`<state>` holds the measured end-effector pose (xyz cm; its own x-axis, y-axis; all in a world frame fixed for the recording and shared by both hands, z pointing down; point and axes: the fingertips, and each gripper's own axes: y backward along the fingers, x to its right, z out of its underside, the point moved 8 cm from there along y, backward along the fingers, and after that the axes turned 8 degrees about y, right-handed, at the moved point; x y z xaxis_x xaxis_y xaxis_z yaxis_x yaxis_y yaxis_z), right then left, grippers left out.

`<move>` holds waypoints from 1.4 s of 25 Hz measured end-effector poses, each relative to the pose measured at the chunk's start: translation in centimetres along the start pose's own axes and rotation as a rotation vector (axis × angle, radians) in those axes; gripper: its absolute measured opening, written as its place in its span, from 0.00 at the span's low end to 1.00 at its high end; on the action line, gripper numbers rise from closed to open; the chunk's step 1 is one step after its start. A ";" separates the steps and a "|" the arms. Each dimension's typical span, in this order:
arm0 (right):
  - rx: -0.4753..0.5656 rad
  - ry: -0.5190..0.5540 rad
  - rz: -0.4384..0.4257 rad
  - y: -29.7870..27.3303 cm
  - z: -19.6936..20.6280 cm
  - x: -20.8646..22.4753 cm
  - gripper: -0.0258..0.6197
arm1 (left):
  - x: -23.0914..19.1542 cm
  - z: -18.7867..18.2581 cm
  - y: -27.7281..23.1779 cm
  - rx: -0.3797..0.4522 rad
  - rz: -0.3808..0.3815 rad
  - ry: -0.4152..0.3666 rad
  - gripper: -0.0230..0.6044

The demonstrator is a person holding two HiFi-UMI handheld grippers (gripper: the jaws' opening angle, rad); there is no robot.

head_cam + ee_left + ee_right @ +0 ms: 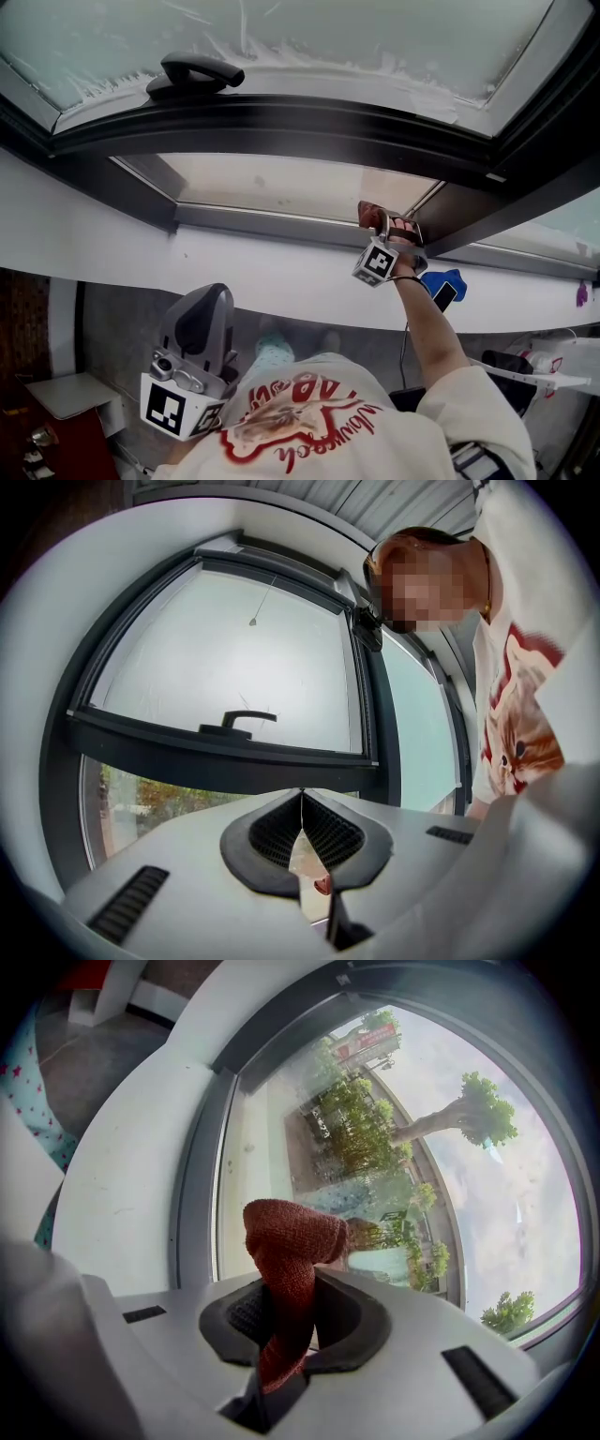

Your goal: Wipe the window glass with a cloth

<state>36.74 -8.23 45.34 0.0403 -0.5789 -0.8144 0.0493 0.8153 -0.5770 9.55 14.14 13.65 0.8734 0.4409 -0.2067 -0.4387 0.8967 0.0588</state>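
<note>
We hold the right tool up at the lower right corner of the clear lower window glass, just left of where the dark frame turns. Its jaws are clamped on a rust-red knitted cloth. In the right gripper view the right tool grips a twisted strand of that cloth, and a bunched knot stands up past the jaws, right at the glass; we cannot tell whether it touches. Through the pane we see trees, sky and a far building with a red sign too small to read.

The left tool sits low at the lower left of the head view, near our chest, well apart from the window. In the left gripper view the left tool has its ribbed black pads closed together at the tips, with nothing between them.

Each tool carries a cube with black and white square markers; they bear no words. Our white shirt bears a red print with looping red script that we cannot read; the left gripper view shows a ginger cat picture on it.

At the top of the head view, a black lever handle sits on the frame below a cloudy, streaked upper pane. A white sill runs below the lower glass.
</note>
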 end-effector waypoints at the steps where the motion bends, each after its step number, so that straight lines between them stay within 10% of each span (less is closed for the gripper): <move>1: 0.006 -0.007 0.001 0.1 -0.2 0.2 0.15 | 0.0 0.1 0.1 -0.003 -0.006 0.001 0.07; 35: -0.074 -0.013 -0.200 -6.4 0.1 -6.7 0.15 | 0.9 3.4 -0.3 -0.090 -0.098 0.010 0.07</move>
<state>36.25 -9.60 54.47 0.0500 -0.7288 -0.6829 -0.0156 0.6831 -0.7301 11.15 14.38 16.75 0.9111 0.3503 -0.2174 -0.3688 0.9281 -0.0501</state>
